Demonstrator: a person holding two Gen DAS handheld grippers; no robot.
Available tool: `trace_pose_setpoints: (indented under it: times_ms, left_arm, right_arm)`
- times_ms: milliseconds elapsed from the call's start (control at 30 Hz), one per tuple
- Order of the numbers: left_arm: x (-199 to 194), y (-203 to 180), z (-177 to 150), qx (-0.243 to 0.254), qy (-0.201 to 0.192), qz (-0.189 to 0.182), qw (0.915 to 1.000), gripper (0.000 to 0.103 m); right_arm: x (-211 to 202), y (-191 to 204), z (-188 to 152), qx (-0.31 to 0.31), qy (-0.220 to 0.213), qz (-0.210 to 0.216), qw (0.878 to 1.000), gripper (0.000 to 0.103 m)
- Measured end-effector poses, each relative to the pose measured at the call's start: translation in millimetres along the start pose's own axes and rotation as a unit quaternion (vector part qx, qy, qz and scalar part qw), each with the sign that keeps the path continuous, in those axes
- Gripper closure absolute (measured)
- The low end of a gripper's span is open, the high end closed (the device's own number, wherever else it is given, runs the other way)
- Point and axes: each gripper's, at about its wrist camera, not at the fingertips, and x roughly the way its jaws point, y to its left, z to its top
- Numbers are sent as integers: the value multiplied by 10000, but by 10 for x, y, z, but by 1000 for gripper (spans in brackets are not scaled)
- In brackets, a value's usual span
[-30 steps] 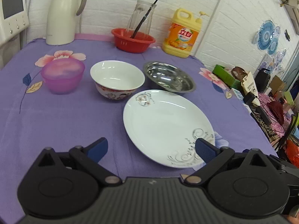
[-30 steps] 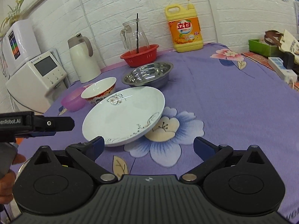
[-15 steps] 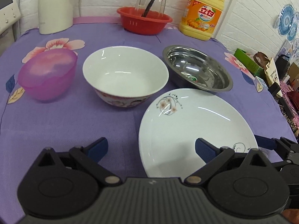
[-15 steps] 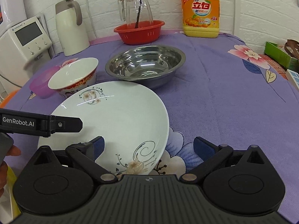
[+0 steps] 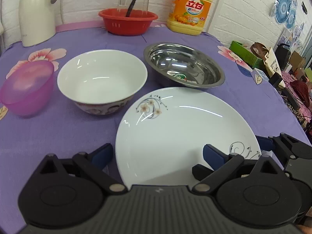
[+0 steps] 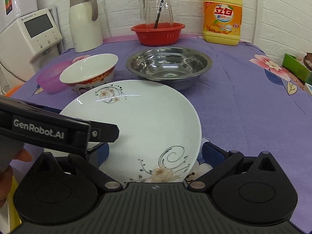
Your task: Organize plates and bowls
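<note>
Right wrist view: white plate (image 6: 140, 124) between wide-open, empty right tongs (image 6: 154, 154); left tongs (image 5: 158, 156) likewise.

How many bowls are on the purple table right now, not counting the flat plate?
3, not counting the red basket: the purple plastic bowl at far left, the white ceramic bowl beside it, and the steel bowl to its right, behind the plate. None appears hidden.

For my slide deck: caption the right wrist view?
Open right gripper straddling the white floral plate, steel bowl behind.
</note>
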Motion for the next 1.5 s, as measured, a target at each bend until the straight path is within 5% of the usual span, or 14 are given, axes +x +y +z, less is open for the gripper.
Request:
trace_pose_setpoints:
  times_ms: [133,467,833,1100,1500]
  left_arm:
    - [5,-73,11,212,81,-39,9997,13]
    - [-96,-106,-8,122,49,-102,9999,13]
    - [-695,-254,-142,129,-365,-249,9989,13]
    - [-1349,-43,-671,-37,-595,-19,9982,13]
    - [-1869,441,-1629,-696,-735,546,9934,13]
  right_arm:
    - [21,53,-4,-116,-69,126,9998,0]
    - [-79,116,-66,-22,-65,53,10000,0]
    - [-572,243,-126,77,-399,-21,9992,0]
    - [-1011,692,-314,-108,-673,201,9975,0]
    - [-1214,1523,-812,-482,-495,791,9945,0]
